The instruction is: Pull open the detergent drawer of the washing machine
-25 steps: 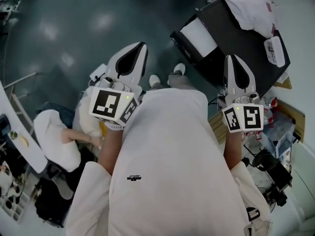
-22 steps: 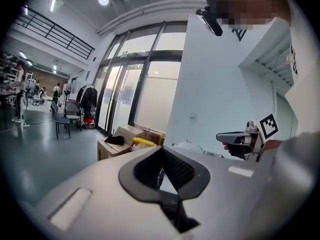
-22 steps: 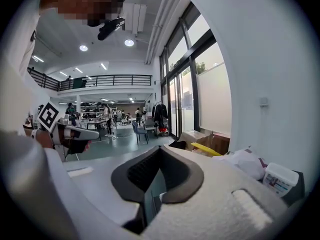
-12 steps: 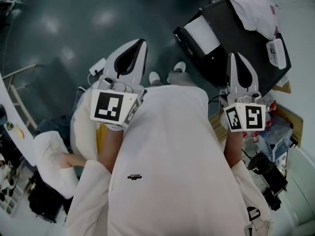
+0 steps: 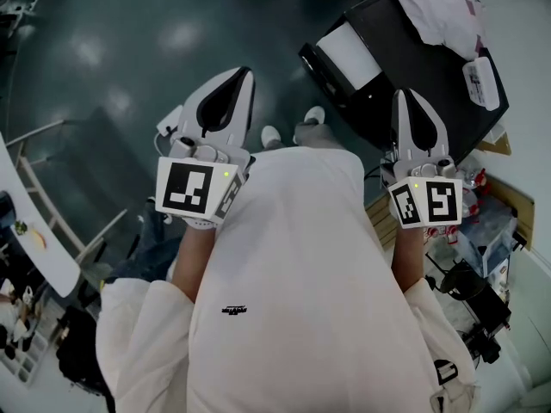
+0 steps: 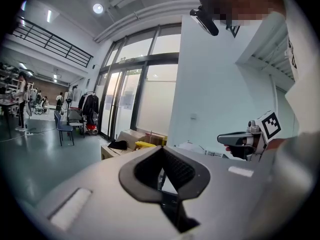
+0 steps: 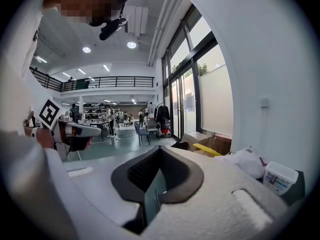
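Note:
No washing machine drawer shows plainly in any view. A black boxy unit [image 5: 405,58] with a white panel [image 5: 349,54] stands on the floor at the upper right of the head view. My left gripper [image 5: 244,73] is held in front of my white-clad body, jaws together and empty, pointing out over the dark floor. My right gripper [image 5: 406,94] is held beside it, jaws together and empty, its tip over the edge of the black unit. The left gripper view shows its own shut jaws [image 6: 161,150] and the right gripper [image 6: 239,139] off to the side.
A white cloth [image 5: 435,7] and a plastic tub [image 5: 480,80] lie on the black unit. A white table edge [image 5: 39,248] curves along the left. Black gear and boxes [image 5: 469,299] crowd the lower right. My shoes [image 5: 293,132] stand on the dark green floor [image 5: 129,50].
A person in white crouched at the left of the head view has slid down and out of sight. Both grippers have stayed almost still, jaws unchanged.

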{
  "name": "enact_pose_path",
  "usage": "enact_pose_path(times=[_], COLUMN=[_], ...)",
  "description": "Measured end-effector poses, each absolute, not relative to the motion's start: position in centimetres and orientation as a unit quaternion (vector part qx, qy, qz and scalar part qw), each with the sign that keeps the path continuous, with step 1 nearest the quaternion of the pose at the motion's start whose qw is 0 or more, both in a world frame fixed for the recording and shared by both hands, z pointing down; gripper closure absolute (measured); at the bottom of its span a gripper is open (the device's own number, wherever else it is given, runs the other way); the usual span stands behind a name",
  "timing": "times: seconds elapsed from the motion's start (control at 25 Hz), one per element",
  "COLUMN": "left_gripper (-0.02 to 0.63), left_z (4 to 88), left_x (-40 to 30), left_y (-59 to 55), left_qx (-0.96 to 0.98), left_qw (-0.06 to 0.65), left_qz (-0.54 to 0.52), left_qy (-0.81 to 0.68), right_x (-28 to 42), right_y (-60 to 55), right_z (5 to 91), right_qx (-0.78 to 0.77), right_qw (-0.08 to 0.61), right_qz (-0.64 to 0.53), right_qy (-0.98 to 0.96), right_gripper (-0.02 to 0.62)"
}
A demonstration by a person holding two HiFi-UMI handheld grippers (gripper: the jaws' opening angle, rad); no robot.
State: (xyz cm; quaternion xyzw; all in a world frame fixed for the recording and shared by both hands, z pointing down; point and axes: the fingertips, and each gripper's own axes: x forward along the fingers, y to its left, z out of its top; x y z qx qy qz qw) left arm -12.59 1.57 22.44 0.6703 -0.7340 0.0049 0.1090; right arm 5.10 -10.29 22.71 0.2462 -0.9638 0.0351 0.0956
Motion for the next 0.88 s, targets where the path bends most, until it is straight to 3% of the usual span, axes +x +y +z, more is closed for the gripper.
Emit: enact_pose_path(times=[0.88], left_gripper=[0.588], left_z=[23.6], left_x=[-12.4], left_y=[2.2], left_qx=[0.669], left_qw=[0.120], left_qz=[0.002], left_qy=[-0.733], right_x=[4.9], right_y=[-10.2], right_z=[22.9], right_qx=[0.249], right_qw=[0.102], right_qz=[0.037], right_qy=[-0.962], right_gripper=[0.594])
